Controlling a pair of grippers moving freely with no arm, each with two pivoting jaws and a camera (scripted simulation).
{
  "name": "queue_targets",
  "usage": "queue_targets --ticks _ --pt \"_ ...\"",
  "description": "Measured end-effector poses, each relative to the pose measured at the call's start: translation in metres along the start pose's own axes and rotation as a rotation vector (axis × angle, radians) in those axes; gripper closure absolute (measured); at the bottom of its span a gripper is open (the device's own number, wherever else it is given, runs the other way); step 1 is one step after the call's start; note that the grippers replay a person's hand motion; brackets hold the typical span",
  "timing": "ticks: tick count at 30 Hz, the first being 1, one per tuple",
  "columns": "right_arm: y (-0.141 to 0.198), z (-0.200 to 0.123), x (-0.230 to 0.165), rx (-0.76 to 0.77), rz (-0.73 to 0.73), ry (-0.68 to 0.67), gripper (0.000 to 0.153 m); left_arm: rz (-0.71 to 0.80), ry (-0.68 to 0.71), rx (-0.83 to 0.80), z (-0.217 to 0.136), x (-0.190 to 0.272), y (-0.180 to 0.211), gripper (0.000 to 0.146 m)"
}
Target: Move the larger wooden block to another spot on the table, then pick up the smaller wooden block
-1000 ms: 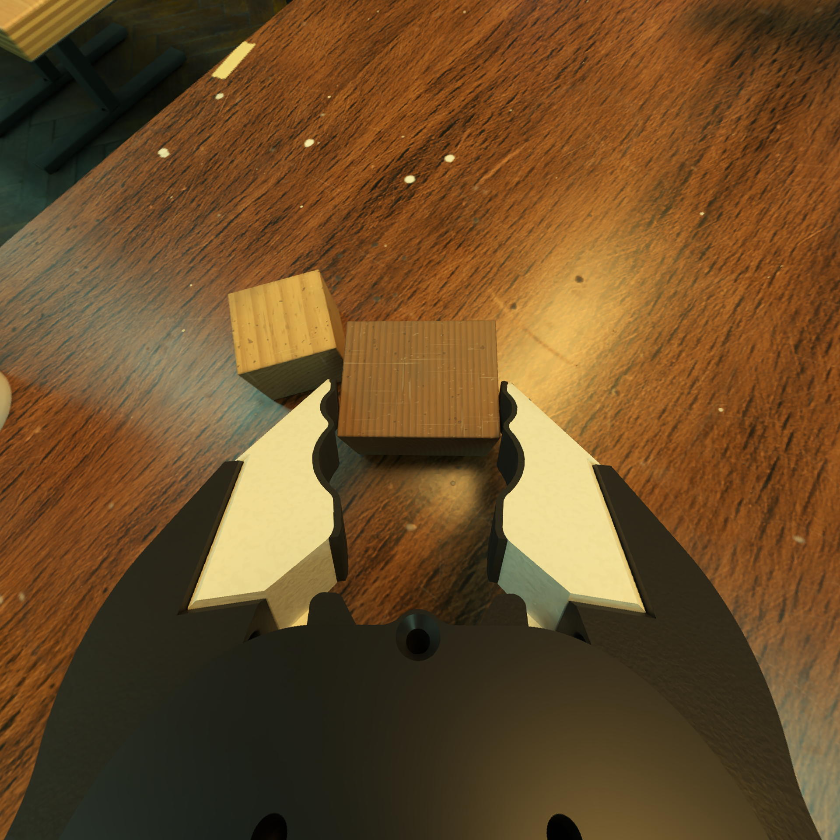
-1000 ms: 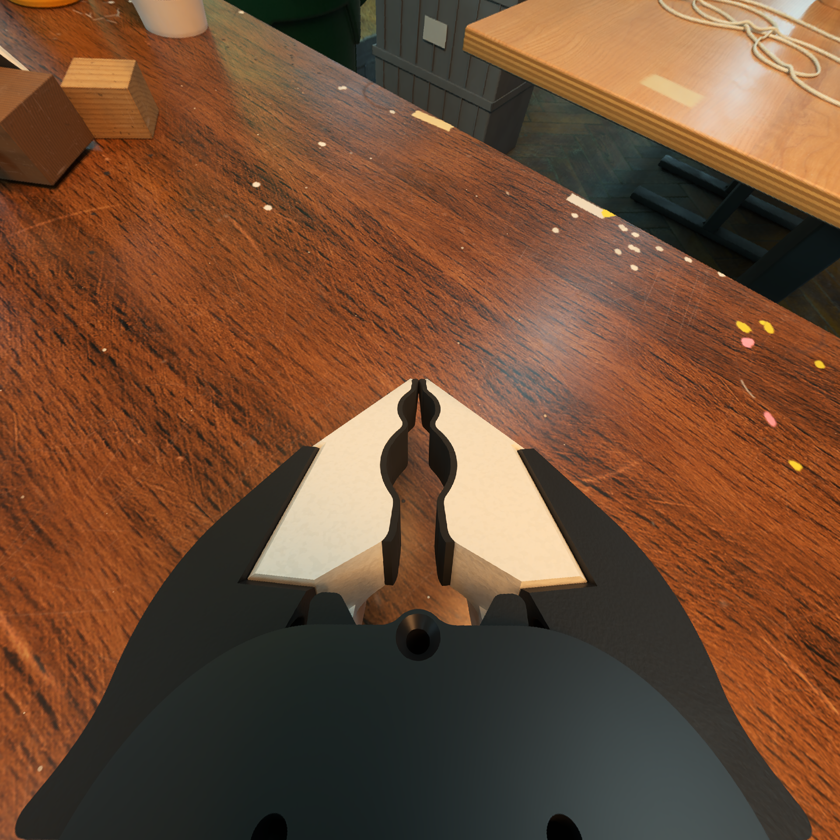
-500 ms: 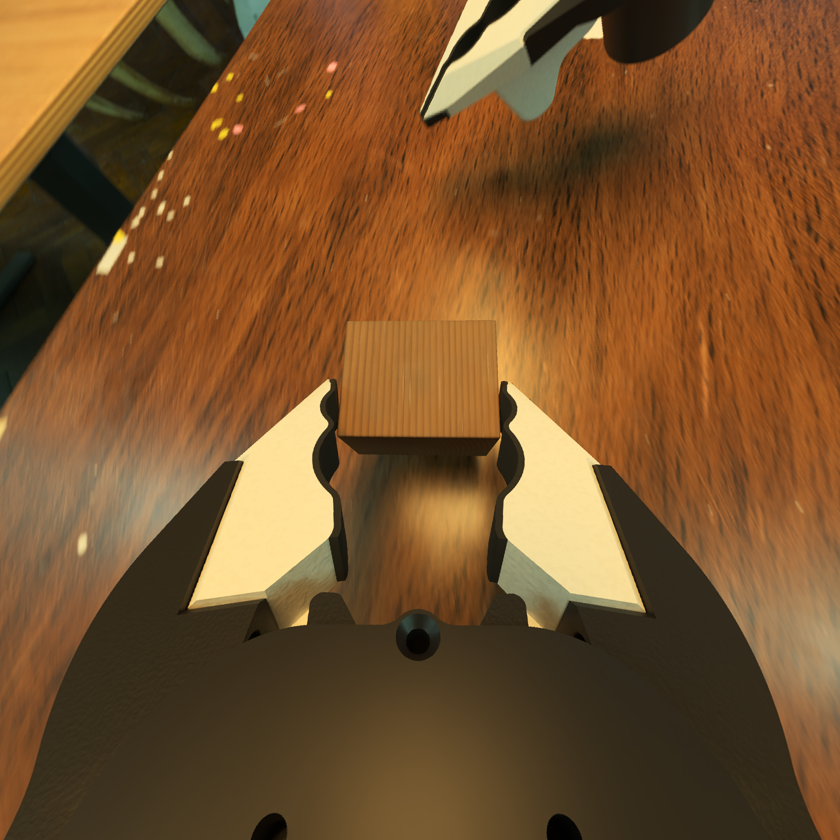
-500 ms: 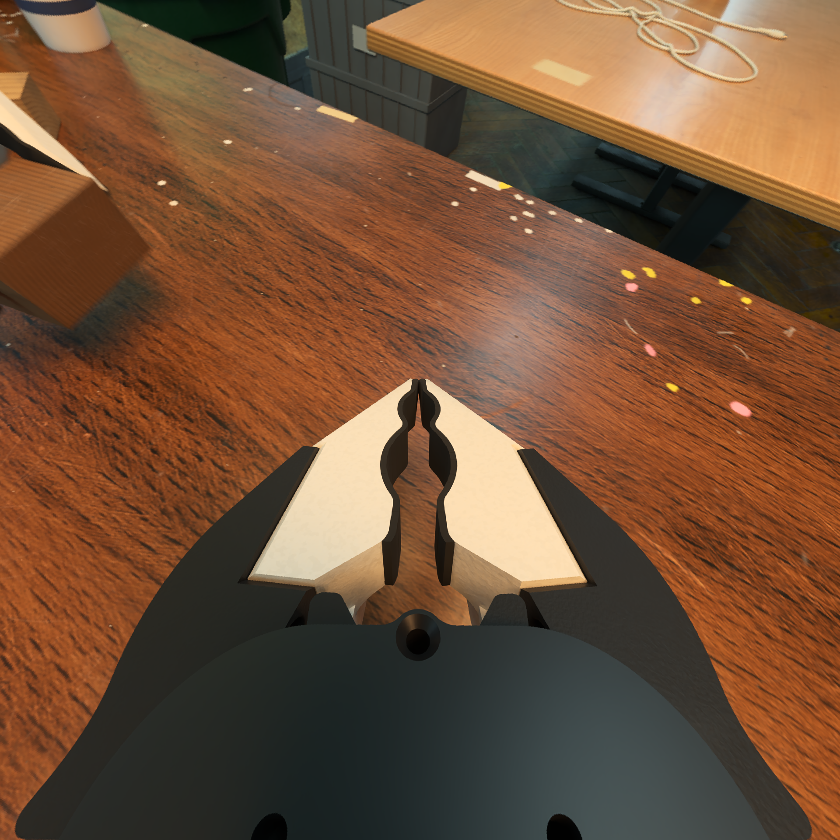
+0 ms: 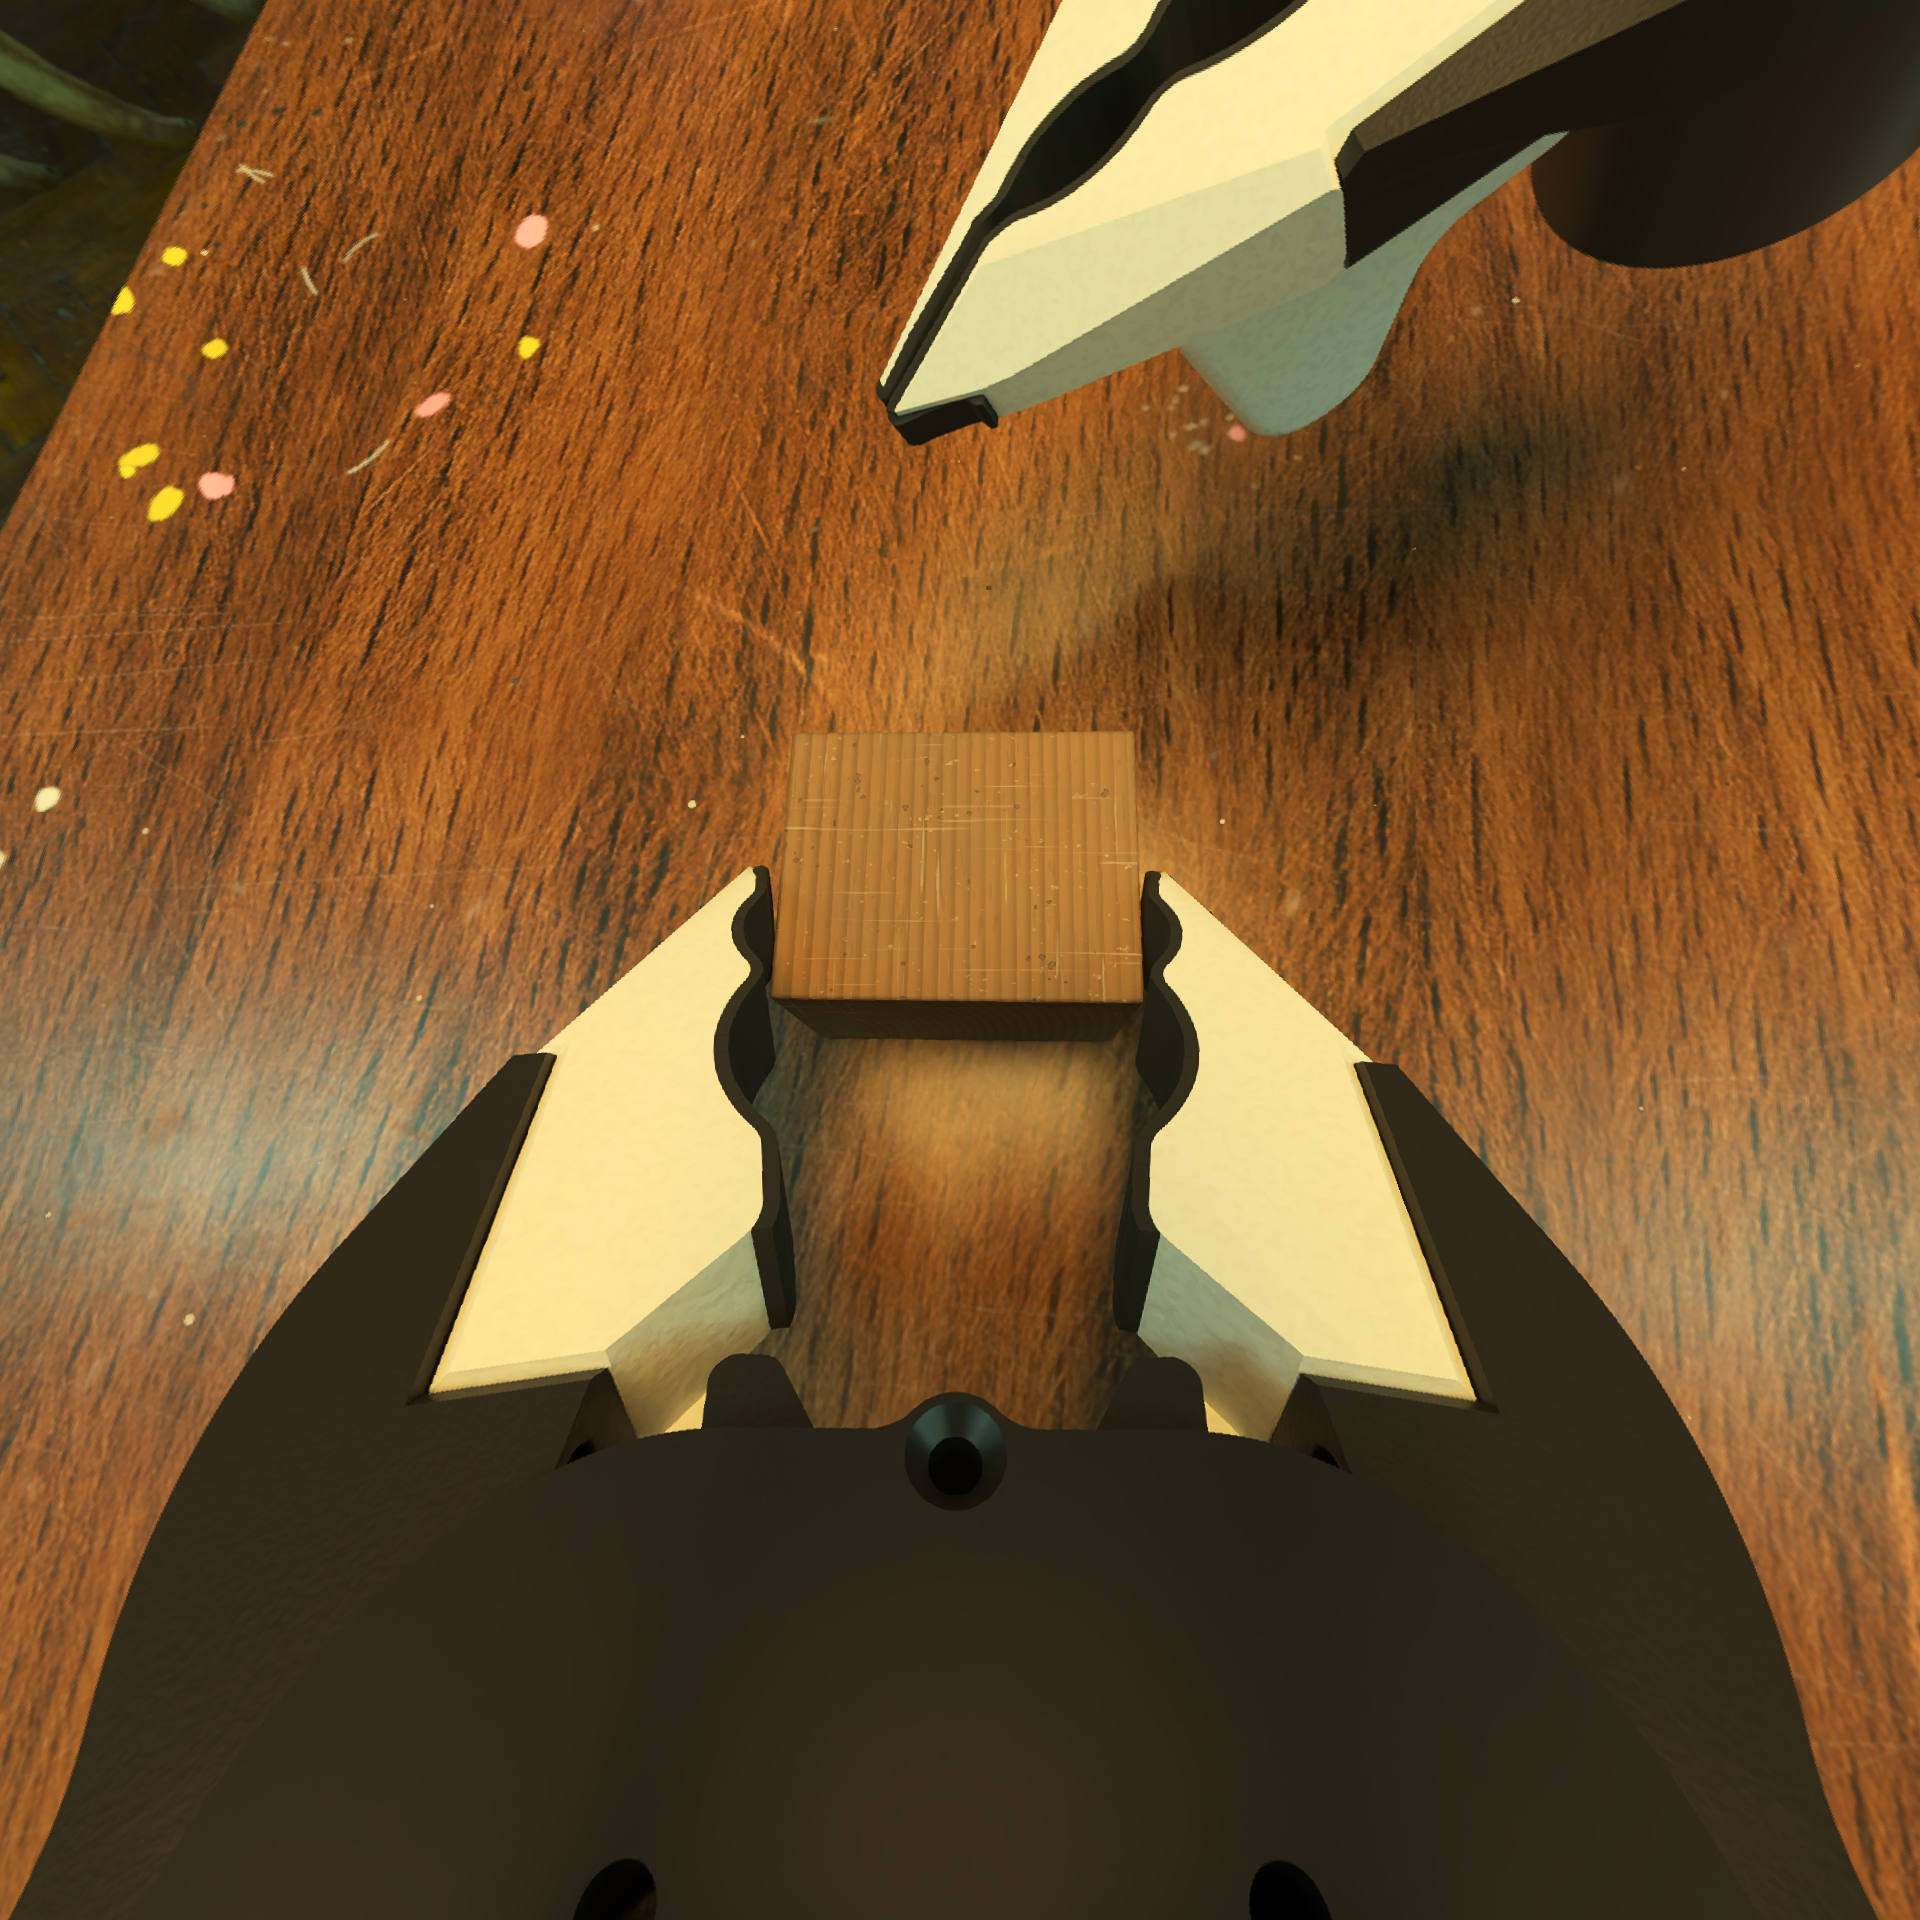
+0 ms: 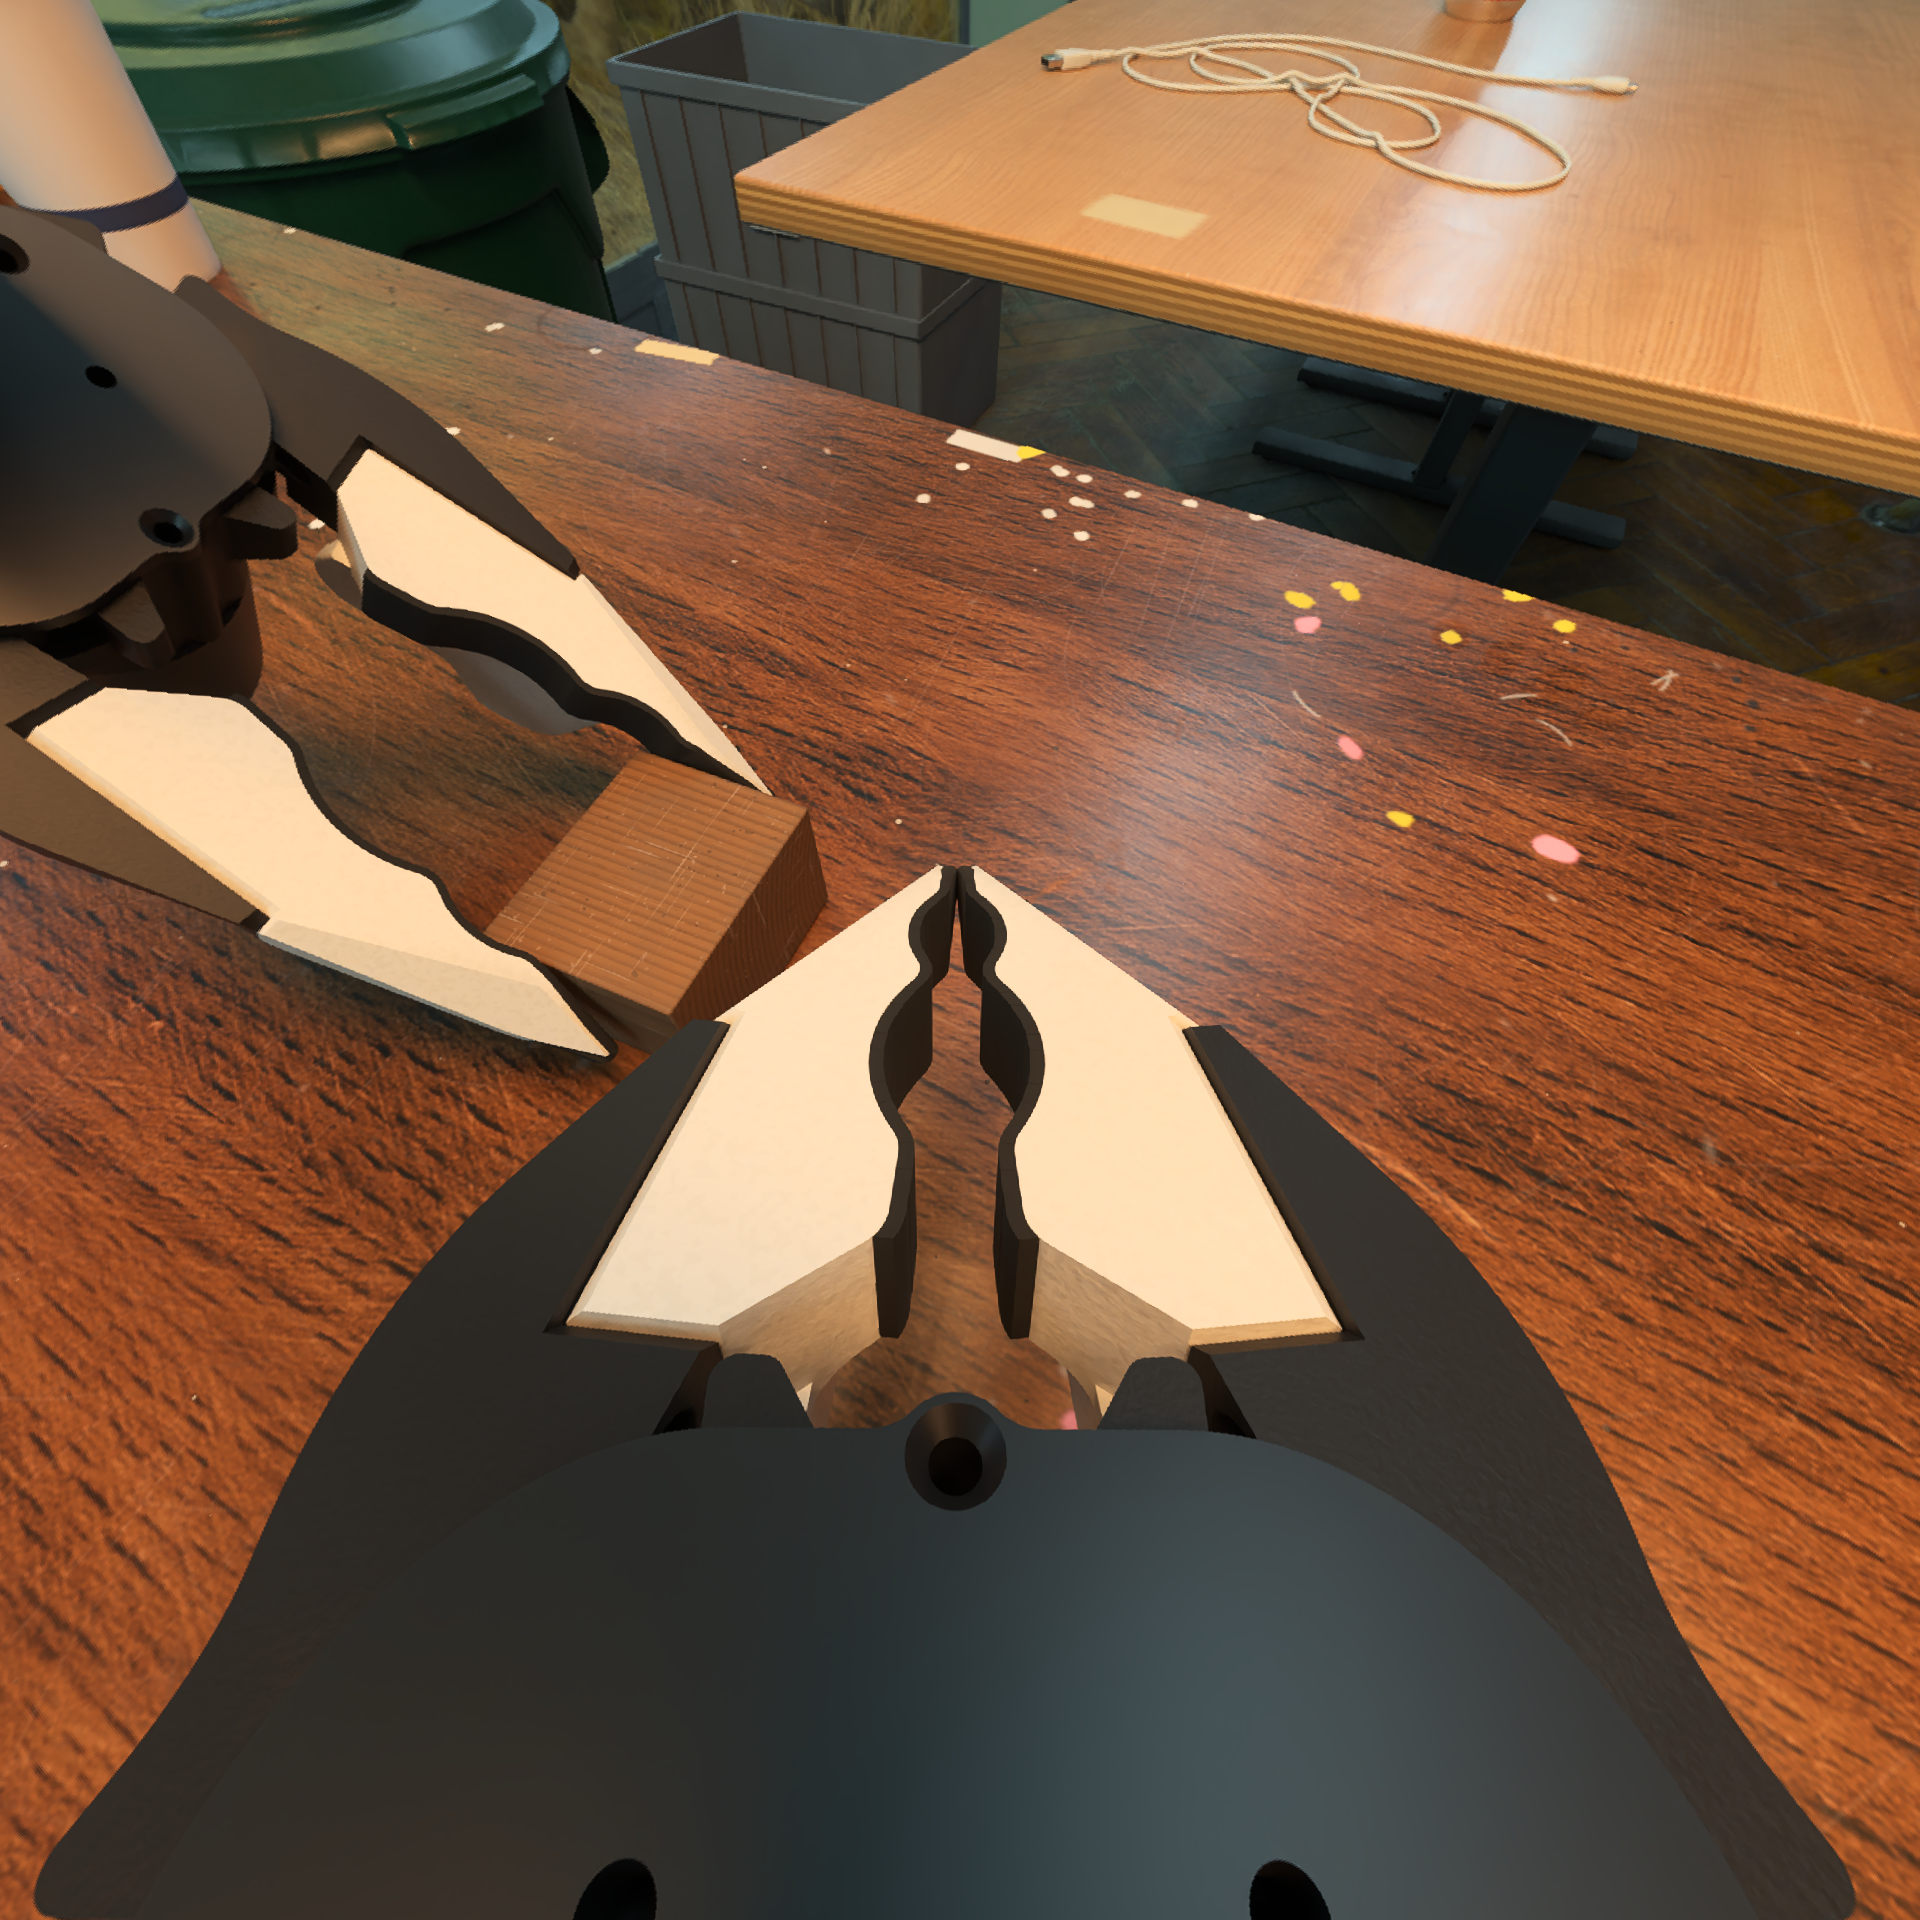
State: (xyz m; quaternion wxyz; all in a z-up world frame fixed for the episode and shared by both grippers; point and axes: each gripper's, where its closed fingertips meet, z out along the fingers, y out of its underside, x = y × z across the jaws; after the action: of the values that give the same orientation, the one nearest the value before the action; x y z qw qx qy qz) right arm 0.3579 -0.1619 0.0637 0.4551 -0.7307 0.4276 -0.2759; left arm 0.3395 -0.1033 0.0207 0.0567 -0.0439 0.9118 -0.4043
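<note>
The larger wooden block [image 5: 956, 883], dark brown with fine ribs, sits between my left gripper's [image 5: 956, 883] fingertips, which are shut on its two sides. In the right wrist view the block [image 6: 665, 894] is low over the dark wooden table [image 6: 1351, 1039], held by the left gripper [image 6: 681, 920]; I cannot tell whether it touches the table. My right gripper [image 6: 954, 873] is shut and empty, just right of the block. It also shows in the left wrist view [image 5: 914, 416], beyond the block. The smaller wooden block is not in view.
Yellow and pink paint specks [image 6: 1392, 717] dot the table near its far edge. Beyond the edge stand a light wooden table [image 6: 1455, 291] with a coiled cord [image 6: 1351, 114], a grey crate [image 6: 810, 260] and a green bin [image 6: 364, 135]. A white cylinder [image 6: 94, 135] stands at the far left.
My left gripper has carried the larger block away from the smaller block, which has left view, and lowered it close beside the right gripper. The right gripper stayed shut.
</note>
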Motion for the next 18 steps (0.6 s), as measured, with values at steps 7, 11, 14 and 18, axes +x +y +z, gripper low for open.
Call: queue_targets --ticks 7,11,14,18 --pt "0.001 0.002 -0.004 -0.009 -0.012 -0.015 0.153 -0.008 -0.035 0.064 -0.027 -0.006 0.007 0.033" --pt "0.000 0.003 -0.008 -0.011 -0.029 -0.016 0.153 -0.004 -0.123 0.075 -0.067 -0.017 0.031 0.036" --pt "-0.003 0.003 -0.014 -0.003 -0.045 -0.035 0.153 -0.017 -0.237 0.079 -0.108 -0.031 0.059 0.040" --pt "-0.007 0.004 -0.027 0.012 -0.066 -0.080 0.153 -0.046 -0.385 0.044 -0.163 -0.049 0.108 0.041"
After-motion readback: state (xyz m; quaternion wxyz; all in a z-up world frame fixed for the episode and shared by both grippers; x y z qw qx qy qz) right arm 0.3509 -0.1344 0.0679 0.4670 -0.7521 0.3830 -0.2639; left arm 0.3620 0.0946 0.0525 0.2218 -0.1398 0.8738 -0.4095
